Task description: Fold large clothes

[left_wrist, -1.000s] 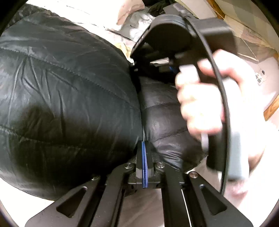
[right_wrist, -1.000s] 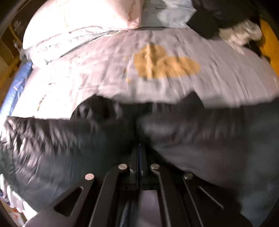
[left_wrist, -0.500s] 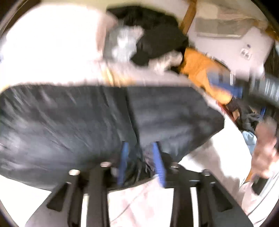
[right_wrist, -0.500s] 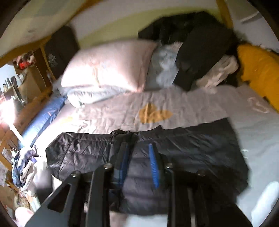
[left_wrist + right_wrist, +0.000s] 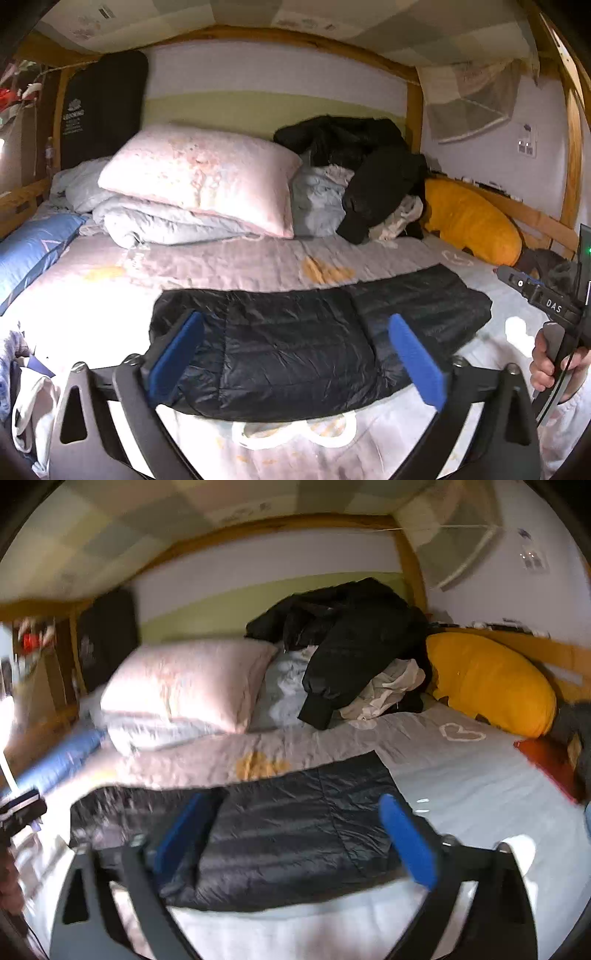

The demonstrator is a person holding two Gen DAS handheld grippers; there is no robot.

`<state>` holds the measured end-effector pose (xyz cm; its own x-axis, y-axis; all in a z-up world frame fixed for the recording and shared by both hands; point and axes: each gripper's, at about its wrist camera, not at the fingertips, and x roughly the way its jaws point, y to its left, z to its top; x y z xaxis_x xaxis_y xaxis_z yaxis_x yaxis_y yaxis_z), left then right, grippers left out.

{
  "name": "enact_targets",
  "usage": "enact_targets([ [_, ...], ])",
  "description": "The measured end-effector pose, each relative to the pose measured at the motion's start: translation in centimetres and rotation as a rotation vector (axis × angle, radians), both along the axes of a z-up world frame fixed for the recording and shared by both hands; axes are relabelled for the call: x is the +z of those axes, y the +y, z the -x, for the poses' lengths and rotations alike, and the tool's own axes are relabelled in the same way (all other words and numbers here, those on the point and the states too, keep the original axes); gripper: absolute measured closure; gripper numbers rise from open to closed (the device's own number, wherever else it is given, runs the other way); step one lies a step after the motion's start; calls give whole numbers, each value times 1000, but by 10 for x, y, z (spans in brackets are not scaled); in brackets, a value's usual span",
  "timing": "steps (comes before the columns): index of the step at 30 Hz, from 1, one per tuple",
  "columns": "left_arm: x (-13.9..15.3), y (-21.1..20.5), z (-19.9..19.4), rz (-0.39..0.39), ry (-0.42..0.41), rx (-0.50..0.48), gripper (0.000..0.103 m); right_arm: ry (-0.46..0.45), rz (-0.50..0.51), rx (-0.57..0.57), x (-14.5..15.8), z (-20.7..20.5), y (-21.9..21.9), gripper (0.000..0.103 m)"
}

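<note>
both of my grippers stand spread wide with nothing between the blue pads, their jaws having just been opening. my left gripper (image 5: 295, 354) hangs above the near edge of the bed, and the black quilted jacket (image 5: 317, 332) lies folded flat on the pale sheet (image 5: 229, 262) in front of it, a broad dark band running from nine o'clock to three o'clock; no pad touches it. my right gripper (image 5: 291, 842) looks at the same jacket (image 5: 280, 830) from further to the three o'clock side, and its view is a little blurred. at the three o'clock edge of the left view my right hand (image 5: 554, 365) grips the other tool's handle. beyond the jacket, toward twelve o'clock, a pink pillow (image 5: 199, 177) rests on a grey duvet (image 5: 162, 221), with a heap of dark clothes (image 5: 369, 162) at one o'clock and an orange cushion (image 5: 472, 221) at two o'clock against the wall.
</note>
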<state>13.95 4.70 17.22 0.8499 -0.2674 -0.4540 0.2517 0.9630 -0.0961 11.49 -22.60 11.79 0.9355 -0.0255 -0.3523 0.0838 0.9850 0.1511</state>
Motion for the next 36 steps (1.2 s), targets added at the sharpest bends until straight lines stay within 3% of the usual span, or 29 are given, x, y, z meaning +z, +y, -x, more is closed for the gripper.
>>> enact_targets([
  [7, -9, 5, -5, -50, 7, 36, 0, 4, -76, -57, -1, 3, -15, 0],
  [10, -12, 12, -9, -21, 26, 50, 0, 65, -185, -130, -15, -1, -31, 0],
  [15, -16, 14, -12, -38, 22, 87, 0, 197, -419, -231, -52, -15, -74, 4],
  [19, -17, 16, -12, -27, 16, 95, 0, 286, -552, -209, -85, -30, -93, 7],
  [22, -19, 18, -15, -25, 26, 112, 0, 328, -565, -132, -100, -50, -89, 8],
  [26, -25, 22, -19, -12, 54, 120, 0, 340, -566, -100, -114, -71, -84, 16],
  [28, -26, 24, -20, -15, 56, 129, 0, 331, -539, -99, -116, -76, -84, 28],
  [30, -26, 27, -21, -19, 57, 147, 0, 324, -480, -133, -114, -77, -82, 68],
  [32, -25, 33, -21, -3, 59, 196, 0, 306, -390, -137, -103, -75, -75, 80],
  [36, -17, 46, -18, 38, 46, 224, 0, 234, -258, -146, -69, -68, -77, 85],
])
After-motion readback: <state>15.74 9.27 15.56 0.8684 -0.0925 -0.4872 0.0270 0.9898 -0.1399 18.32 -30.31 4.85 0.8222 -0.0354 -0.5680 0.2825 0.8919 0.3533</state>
